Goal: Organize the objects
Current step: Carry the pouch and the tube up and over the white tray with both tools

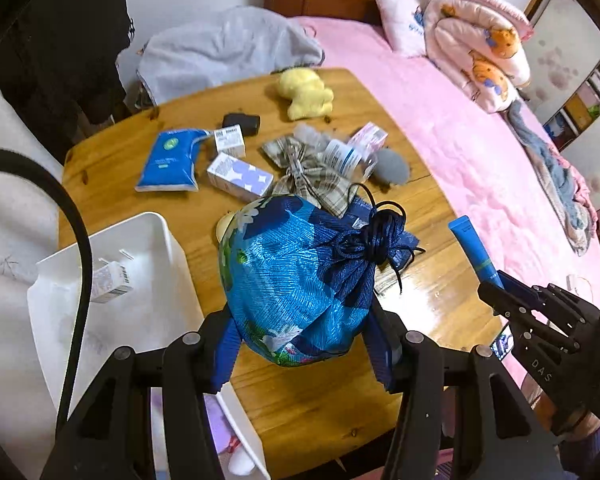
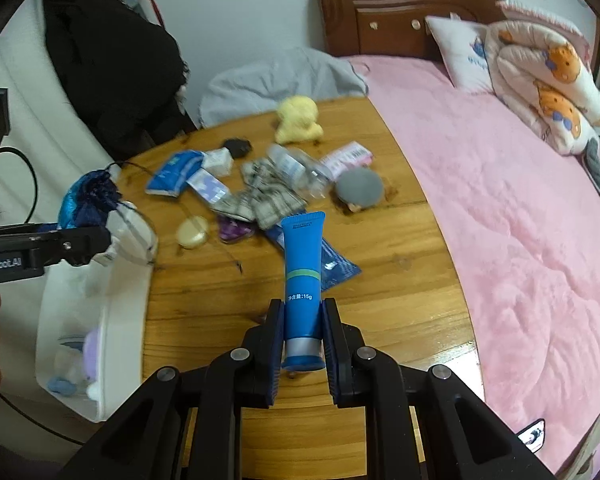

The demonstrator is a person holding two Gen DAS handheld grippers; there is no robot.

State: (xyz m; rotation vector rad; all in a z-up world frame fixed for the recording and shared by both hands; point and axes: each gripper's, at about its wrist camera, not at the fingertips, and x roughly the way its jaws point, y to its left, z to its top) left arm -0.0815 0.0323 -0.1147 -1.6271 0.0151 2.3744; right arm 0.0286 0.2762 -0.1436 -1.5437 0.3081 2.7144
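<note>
Both claws are loaded, which suits a tidy-up done two items at a time. The left claw (image 1: 300, 344) is pinching a blue drawstring pouch (image 1: 292, 276) by its rounded lower part, the knotted dark cord pointing away from the camera, so the soft bag hangs bunched between the pads and clear of the desk (image 1: 320, 408). It hovers just beside the white bin (image 1: 168, 240) at the desk's left edge, which already holds a small printed carton (image 1: 110, 282) and, lower down, some pale lilac things; the pouch is probably headed there too. The right claw (image 2: 302, 344) is clamped on a blue tube (image 2: 302, 276) near its capped end, the crimped end pointing forward, a grip low on the stiffest part that should keep the tube from bending or slipping. It is held above the desk's near edge, well apart from the bin. Left on the desk lie a yellow plush toy (image 1: 306, 94), a blue tissue pack (image 1: 170, 162), a plaid bow (image 1: 308, 176) and a grey round pad (image 2: 358, 188), scattered loosely, apparently still waiting to be sorted.
</note>
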